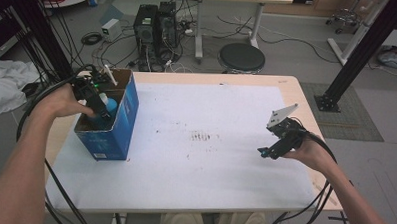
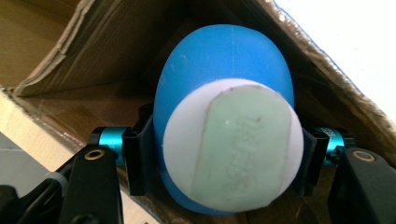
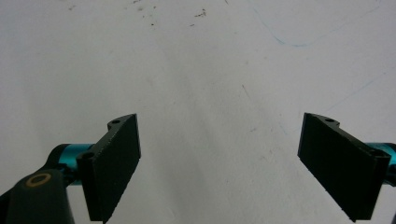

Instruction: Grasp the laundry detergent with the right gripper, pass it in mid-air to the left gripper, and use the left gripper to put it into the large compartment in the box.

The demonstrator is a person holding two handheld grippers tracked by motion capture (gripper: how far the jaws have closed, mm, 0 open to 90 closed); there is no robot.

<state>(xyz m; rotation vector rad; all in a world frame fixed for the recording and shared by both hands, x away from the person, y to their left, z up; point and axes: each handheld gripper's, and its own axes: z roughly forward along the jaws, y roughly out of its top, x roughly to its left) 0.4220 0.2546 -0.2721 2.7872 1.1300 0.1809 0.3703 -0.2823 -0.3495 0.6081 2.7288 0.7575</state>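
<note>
The blue bottle could slip or catch on the torn cardboard flap if the left gripper tilts, since its rounded body offers little flat surface. The fingers are clamped on either side of it, white cap end toward the camera, inside the blue box at the worktop's left edge. The right gripper hangs spread and empty near the right edge.

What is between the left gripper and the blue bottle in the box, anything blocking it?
Nothing visible. The left gripper already has its jaws pressed against both sides of the blue bottle, inside the open cardboard box.
</note>
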